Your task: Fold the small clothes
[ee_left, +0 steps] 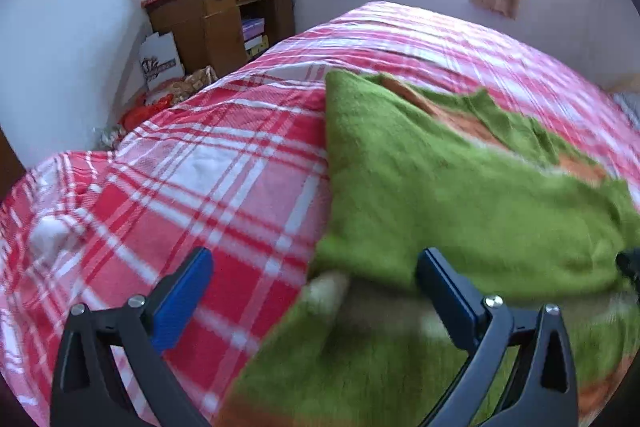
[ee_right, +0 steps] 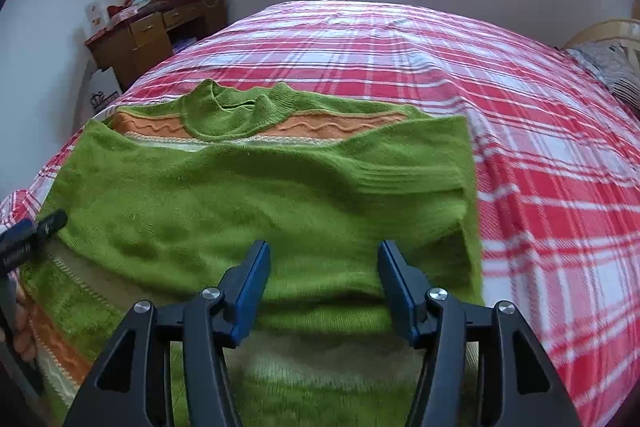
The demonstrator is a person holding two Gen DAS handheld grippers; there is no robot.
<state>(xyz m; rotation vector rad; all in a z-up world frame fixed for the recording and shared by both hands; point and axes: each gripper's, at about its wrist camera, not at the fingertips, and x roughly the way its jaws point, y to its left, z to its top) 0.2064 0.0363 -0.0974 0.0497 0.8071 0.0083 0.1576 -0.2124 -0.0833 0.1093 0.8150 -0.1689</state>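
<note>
Both grippers stand with their jaws spread wide and nothing between them: the right gripper [ee_right: 322, 287] hovers over the near fold of the green sweater [ee_right: 260, 195], and the left gripper [ee_left: 316, 291] sits at the sweater's left edge, half over the plaid bedspread [ee_left: 180, 163]. The sweater lies at the near edge of the bed, its lower part doubled up toward the collar [ee_right: 236, 107]. The loose, puffy top layer looks likely to slide or spring back if a finger drags across it. A pinch catching only one layer would probably skew the next fold. Farther off, the orange band [ee_right: 340, 125] stays uncovered, so the fold seems uneven already.
</note>
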